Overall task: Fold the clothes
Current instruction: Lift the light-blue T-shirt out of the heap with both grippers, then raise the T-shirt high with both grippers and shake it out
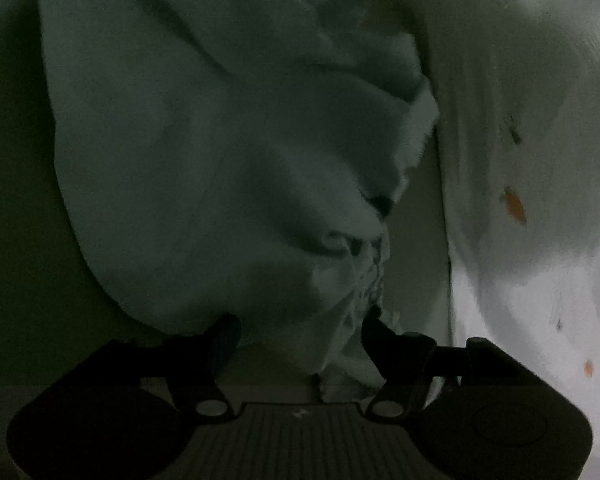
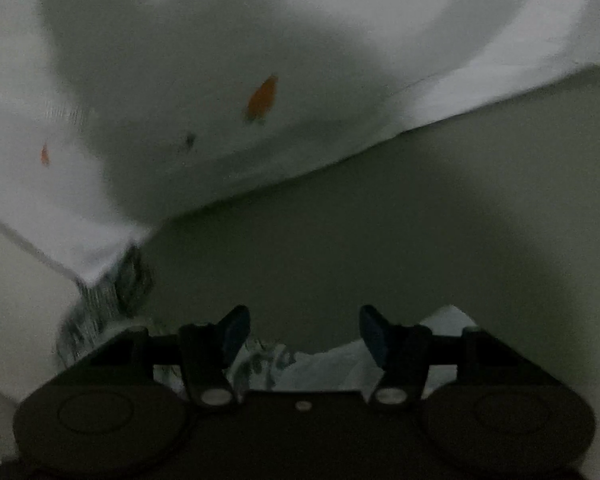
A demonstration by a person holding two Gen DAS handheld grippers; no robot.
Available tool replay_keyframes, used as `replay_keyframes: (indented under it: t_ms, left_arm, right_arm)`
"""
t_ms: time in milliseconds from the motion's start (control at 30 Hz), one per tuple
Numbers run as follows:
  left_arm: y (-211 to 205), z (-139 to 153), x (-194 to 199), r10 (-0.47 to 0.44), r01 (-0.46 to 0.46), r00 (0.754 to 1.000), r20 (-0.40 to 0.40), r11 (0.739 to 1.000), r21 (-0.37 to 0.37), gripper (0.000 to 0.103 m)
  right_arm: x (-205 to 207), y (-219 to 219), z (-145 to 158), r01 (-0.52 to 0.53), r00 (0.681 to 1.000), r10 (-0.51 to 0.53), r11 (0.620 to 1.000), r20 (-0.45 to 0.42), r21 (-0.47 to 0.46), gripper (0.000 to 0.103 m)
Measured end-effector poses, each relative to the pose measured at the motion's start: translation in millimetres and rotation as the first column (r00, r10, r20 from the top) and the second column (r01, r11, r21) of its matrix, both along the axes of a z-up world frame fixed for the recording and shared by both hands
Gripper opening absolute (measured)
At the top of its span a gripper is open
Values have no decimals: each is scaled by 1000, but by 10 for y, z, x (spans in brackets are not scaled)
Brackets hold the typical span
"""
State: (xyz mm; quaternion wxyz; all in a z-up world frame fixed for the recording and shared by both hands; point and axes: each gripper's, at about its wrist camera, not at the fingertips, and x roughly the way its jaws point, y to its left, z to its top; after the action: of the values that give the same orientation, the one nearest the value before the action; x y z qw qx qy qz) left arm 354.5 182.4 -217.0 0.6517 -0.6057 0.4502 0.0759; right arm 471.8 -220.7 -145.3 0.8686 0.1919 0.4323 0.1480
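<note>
A pale green-white garment [image 1: 204,152] fills the left wrist view, bunched in deep folds. My left gripper [image 1: 300,332] has its fingers apart with a gathered fold of the garment between them; contact with the pads is unclear in the dim light. In the right wrist view a white cloth with orange marks [image 2: 260,100] lies flat ahead, its edge running diagonally. My right gripper [image 2: 304,328] is open, its fingertips over the bare surface, with crumpled pale fabric [image 2: 324,364] lying just below and behind them.
The white cloth with orange spots [image 1: 516,204] also shows at the right of the left wrist view. A dull grey-green surface [image 2: 420,240] lies under everything. A dark patterned fabric strip [image 2: 112,292] sits at the left. Lighting is very dim.
</note>
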Motion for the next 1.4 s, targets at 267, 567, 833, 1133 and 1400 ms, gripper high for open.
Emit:
replay_keyframes:
  t_ms: [267,567,833,1133,1400]
  left_arm:
    - [82,-141,26,154,-158,987,-49,982,-102,79]
    - [29,-111,391,111,-114,989,-95,993,-21,75]
    - [102,190,398,185,-191,980,76,978,89,5]
    - [-24,1601,596,-8,-261,869,494,843,471,3]
    - [-274,3054,122,-168,-547,575,801,648,529,3]
  right_arm:
    - [63,417,-375,-172,984,161,968,-78,-182,74]
    - [-83,788,-593,-302,953,281,897,-111,-323,55]
    - [-335,540,-137,-191,969,225,944,101,-268,11]
    - [-720,235,1135,-7,832,88,989,548,-149,7]
    - [-1440,23,2366,47,472,2,999,881,-28,6]
